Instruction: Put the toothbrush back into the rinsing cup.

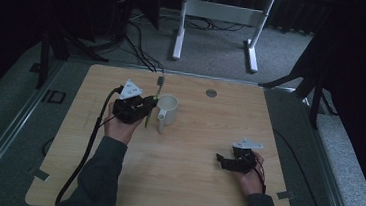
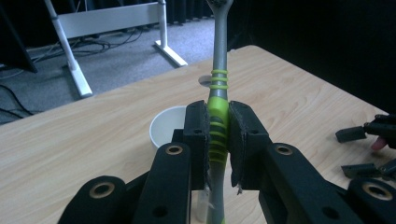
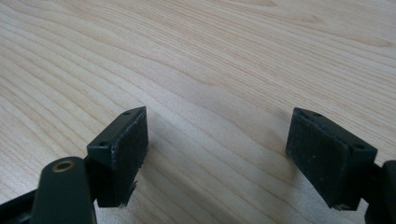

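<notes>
Left gripper (image 2: 218,135) pinches a green toothbrush (image 2: 219,88) upright beside the white mug (image 1: 167,110), contents not discernible; right gripper (image 3: 217,156) jaws spread above bare table (image 3: 210,56).

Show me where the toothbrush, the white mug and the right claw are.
toothbrush (image 2: 218,116), left gripper view, on its green grip between the jaws.
white mug (image 1: 168,109), high view, on its side wall.
right claw (image 3: 217,154), right gripper view, midway between its two open jaws, above the bare wood.

No legible text or markings
</notes>
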